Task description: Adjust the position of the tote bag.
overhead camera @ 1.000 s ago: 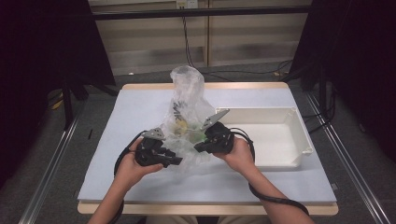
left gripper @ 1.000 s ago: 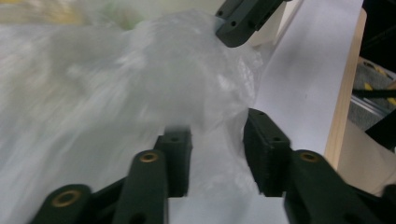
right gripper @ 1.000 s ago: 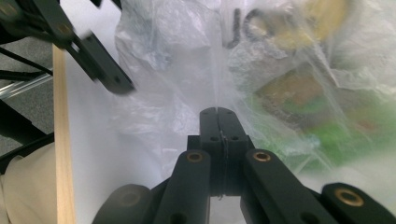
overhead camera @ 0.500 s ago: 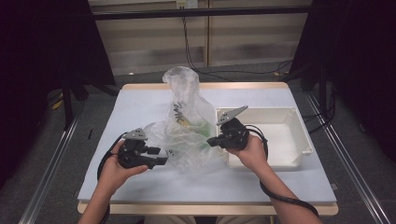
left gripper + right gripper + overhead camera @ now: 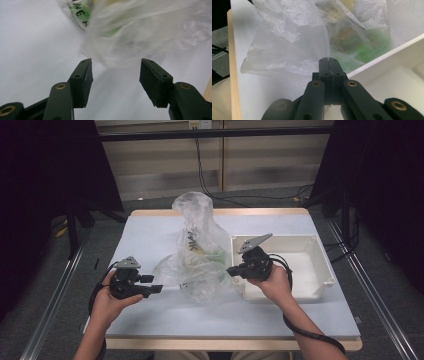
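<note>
While the person's forearms come in from the bottom of the high view, the left gripper (image 5: pixel 156 288) sits at lower left of centre, its jaws parted and pointing toward the clear plastic bag (image 5: pixel 197 251) with nothing between them; they have just been opening, and in the left gripper view the two black pads (image 5: pixel 83 80) stand apart over bare white table (image 5: pixel 150 237), the blurred edge of the bag just beyond their tips. A little farther in, right of centre, the right gripper (image 5: pixel 231 270) has its jaws pressed together, and in the right gripper view a fold of the thin film seems to be pinched between them at the bag's near right edge, just beside the rim of the white tray (image 5: pixel 320 265). Behind both tools the bag stands crumpled and upright in the middle of the frame, its top rising toward the upper centre, with green and yellowish contents showing dimly through the film. The tray at centre right looks empty. My judgement is that the work is at an early stage: one side of the bag is gripped, the other is let go, and the contents have yet to come out, perhaps into the tray.
</note>
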Demonstrator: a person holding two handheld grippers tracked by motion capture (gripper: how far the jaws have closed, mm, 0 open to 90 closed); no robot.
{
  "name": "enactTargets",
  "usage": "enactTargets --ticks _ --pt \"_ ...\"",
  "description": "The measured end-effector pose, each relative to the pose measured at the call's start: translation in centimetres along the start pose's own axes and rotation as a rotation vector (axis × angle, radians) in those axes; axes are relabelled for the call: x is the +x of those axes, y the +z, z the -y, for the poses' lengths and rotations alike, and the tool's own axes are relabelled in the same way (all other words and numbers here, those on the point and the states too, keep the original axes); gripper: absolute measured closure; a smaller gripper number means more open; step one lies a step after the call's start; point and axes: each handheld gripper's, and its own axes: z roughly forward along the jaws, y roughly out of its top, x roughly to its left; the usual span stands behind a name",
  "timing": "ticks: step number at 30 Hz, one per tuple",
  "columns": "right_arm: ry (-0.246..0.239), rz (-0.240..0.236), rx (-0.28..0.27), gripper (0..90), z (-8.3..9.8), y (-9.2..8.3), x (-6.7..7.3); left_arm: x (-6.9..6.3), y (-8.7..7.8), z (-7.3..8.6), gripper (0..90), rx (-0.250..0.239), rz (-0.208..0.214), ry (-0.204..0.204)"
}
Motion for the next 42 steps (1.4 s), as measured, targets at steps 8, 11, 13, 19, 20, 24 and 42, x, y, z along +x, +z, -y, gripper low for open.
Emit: enactTargets --ticks 8,11,13,19,20,24,42 --pt "-0.007 0.002 0.007 88.4 0.0 0.0 0.1 0.2 0.5 -0.4 56.9 -0.032 0.031 0.002" --pt "0.003 0.016 -0.001 78.7 0.0 -0.1 0.2 0.0 0.8 -0.8 71.1 -0.035 0.044 0.018" --pt "0.009 0.02 -0.005 66.7 0.0 -0.2 0.2 -0.3 1.0 -1.2 78.2 -0.033 0.067 0.031" --pt "0.019 0.027 -0.027 45.1 -0.3 -1.0 0.6 -1.1 1.8 -2.3 84.0 -0.029 0.11 0.045" --pt "0.019 0.027 -0.027 45.1 -0.3 -1.0 0.6 -1.1 1.8 -2.3 84.7 -0.029 0.11 0.045" --pt "0.0 0.035 -0.026 34.2 -0.7 -1.6 1.5 -1.4 2.3 -2.8 84.8 -0.013 0.119 0.062" --pt "-0.053 0.004 -0.029 6.8 -4.8 1.3 5.1 -2.3 2.8 -3.2 86.4 -0.008 0.144 0.077"
